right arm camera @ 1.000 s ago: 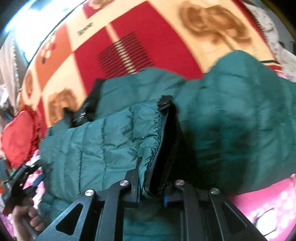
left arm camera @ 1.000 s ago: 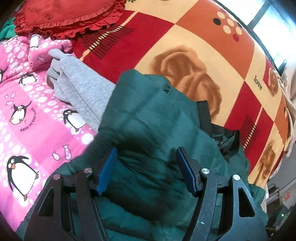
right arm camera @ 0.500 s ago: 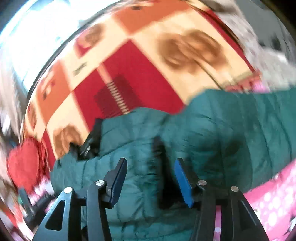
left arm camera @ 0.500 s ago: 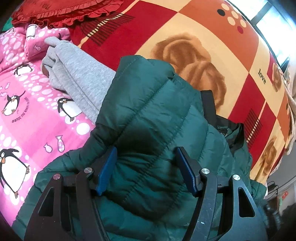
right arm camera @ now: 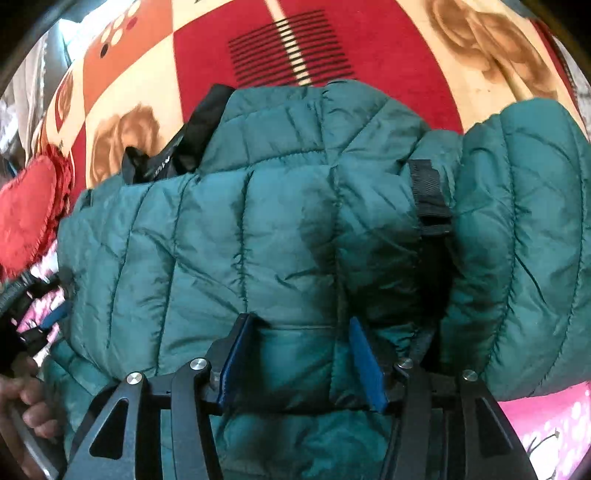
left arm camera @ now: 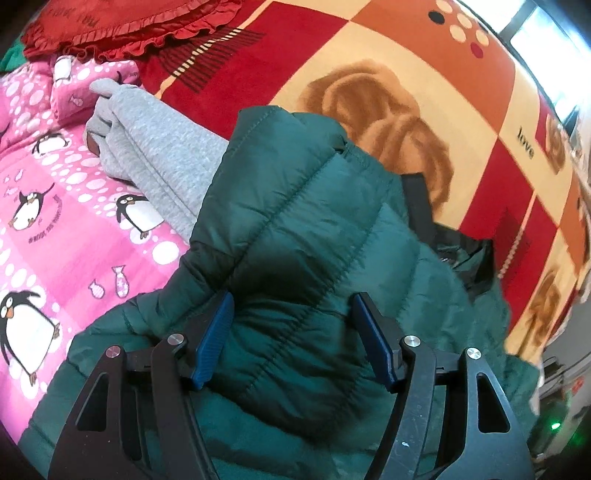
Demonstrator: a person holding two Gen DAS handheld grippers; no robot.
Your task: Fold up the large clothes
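A dark green quilted jacket lies bunched on the bed, its black collar lining showing at the far side. My left gripper is open just over a puffy fold of it, and the pads do not pinch the fabric. In the right wrist view the jacket fills the middle. A sleeve lies folded across it, its cuff with a black tab to the right. My right gripper stands open low over the jacket's near edge, holding nothing.
A grey garment lies to the left of the jacket on the pink penguin sheet. A red, orange and cream blanket covers the far side. A red frilled cushion sits at the top left. A hand shows at the left edge.
My right gripper let go of the sleeve cuff it was shut on, opened, and shifted over the jacket's body. The sleeve now rests on the jacket. The left gripper kept still and open.
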